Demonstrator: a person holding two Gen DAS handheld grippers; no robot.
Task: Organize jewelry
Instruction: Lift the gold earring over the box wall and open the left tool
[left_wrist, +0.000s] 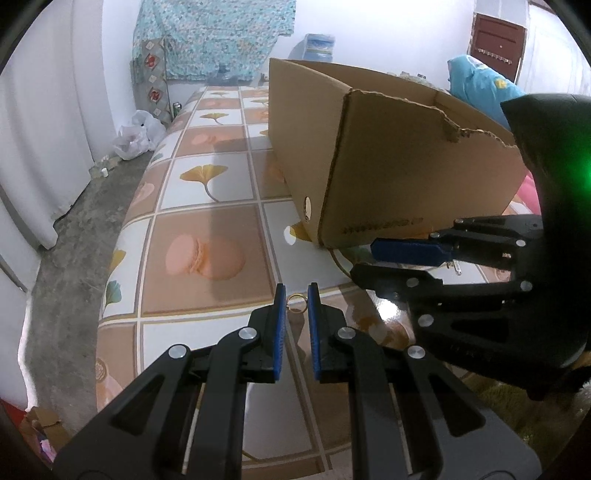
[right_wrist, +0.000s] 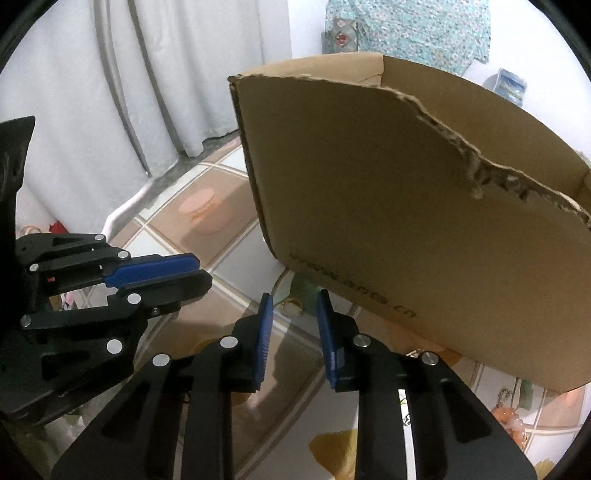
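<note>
Along the left edge of the left wrist view hangs a white curtain (left_wrist: 44, 147), with a crumpled bag (left_wrist: 138, 134) on the grey floor at its foot. Next comes the patterned cloth (left_wrist: 207, 258), printed with leaves and macarons. Low in the middle, the left gripper (left_wrist: 297, 314) is nearly closed, and a small gold ring (left_wrist: 297, 295) sits between the very tips of its blue pads, touching both, just above the cloth. Beyond it, to the right, stands an open cardboard box (left_wrist: 388, 166) with a torn rim. The right gripper (left_wrist: 364, 261) reaches in from the right edge, its tips near the box's lower front corner. From the right wrist, the left gripper (right_wrist: 203, 273) shows on the left, side on, its fingers close together; the ring cannot be made out from here. At centre the right gripper (right_wrist: 294, 297) stands narrowly open, pointing down at the cloth. A gold piece (right_wrist: 294, 303) lies on the cloth between its fingertips, and neither pad touches it. The box (right_wrist: 406, 203) fills the right side, its near wall just beside that gripper's right finger.
</note>
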